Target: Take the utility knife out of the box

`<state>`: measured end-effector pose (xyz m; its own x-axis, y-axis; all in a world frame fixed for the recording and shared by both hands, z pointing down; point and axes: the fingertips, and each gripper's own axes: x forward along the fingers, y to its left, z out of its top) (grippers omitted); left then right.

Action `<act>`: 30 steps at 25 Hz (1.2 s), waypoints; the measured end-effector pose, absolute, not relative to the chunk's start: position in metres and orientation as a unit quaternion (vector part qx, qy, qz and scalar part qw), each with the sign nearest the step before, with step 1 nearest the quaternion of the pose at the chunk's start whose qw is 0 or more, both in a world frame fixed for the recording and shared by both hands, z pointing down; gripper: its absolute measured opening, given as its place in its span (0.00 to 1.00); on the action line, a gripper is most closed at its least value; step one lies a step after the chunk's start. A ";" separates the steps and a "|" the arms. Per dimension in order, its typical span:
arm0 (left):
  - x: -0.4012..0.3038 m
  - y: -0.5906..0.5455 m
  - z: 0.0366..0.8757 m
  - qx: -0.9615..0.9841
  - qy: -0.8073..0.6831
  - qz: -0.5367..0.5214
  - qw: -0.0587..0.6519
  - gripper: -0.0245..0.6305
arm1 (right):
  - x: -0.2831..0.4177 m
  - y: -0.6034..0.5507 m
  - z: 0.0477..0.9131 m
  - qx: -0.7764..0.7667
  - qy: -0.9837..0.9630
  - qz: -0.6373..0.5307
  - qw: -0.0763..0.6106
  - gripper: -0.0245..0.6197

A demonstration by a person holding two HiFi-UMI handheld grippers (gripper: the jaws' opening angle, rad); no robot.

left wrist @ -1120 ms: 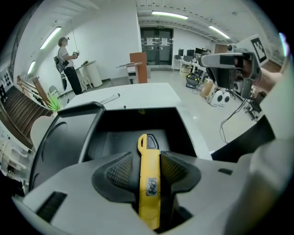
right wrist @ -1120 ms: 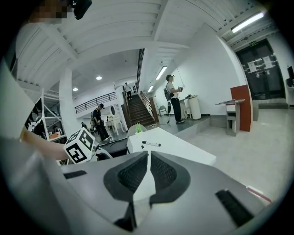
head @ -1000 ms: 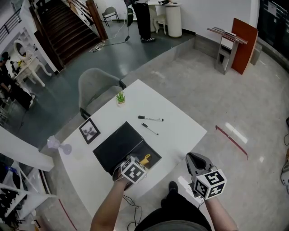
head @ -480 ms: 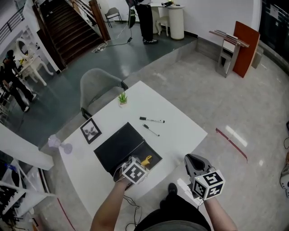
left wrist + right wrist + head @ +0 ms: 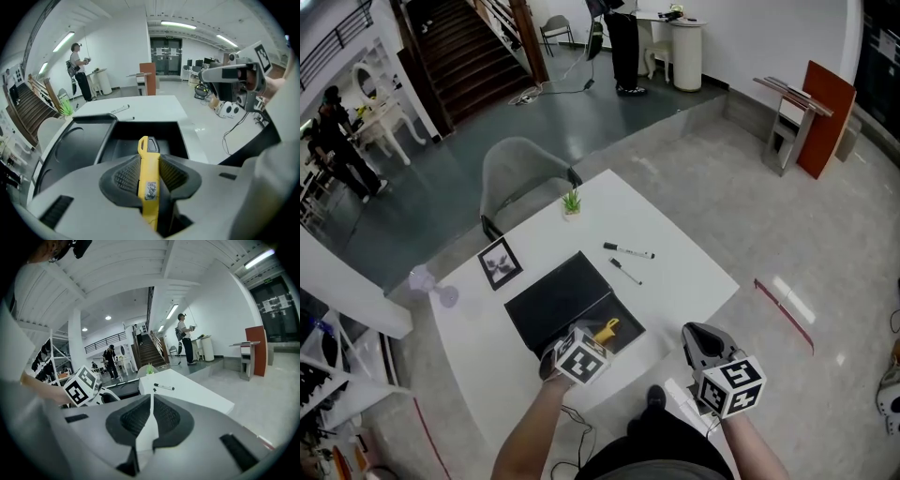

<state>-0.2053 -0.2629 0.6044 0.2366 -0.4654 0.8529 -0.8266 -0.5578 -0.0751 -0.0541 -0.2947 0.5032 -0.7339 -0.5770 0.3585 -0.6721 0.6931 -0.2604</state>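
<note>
A black box (image 5: 623, 339) stands open near the front edge of the white table (image 5: 684, 272), its lid (image 5: 555, 302) laid back to the left. The yellow utility knife (image 5: 606, 329) rises out of it. My left gripper (image 5: 593, 341) points steeply down into the box; in the left gripper view its jaws are closing and the pads (image 5: 125, 177) press on the knife's (image 5: 148, 145) yellow handle from both sides. My right gripper (image 5: 701, 339) hangs off the table's front right edge, its jaws shut with nothing between them (image 5: 151, 398).
Two markers (image 5: 628, 250) (image 5: 625, 271) lie behind the box. A small potted plant (image 5: 572, 202) and a framed picture (image 5: 500, 263) stand toward the back left. A grey chair (image 5: 525, 178) is tucked at the far side. A person (image 5: 624, 42) stands far off.
The head view has drifted, so the table sits slightly higher and to the right. Both grippers have stayed in place, the left one over the box at the knife.
</note>
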 end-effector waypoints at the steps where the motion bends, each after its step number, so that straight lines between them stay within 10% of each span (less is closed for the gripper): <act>1: -0.206 -0.263 0.599 0.760 -0.434 0.441 0.199 0.22 | -0.056 -0.294 0.503 0.339 -0.913 0.189 0.126 0.04; 30: -0.295 -0.215 0.461 0.688 -0.678 0.188 0.176 0.22 | -0.150 -0.265 0.468 0.212 -0.959 0.143 0.122 0.04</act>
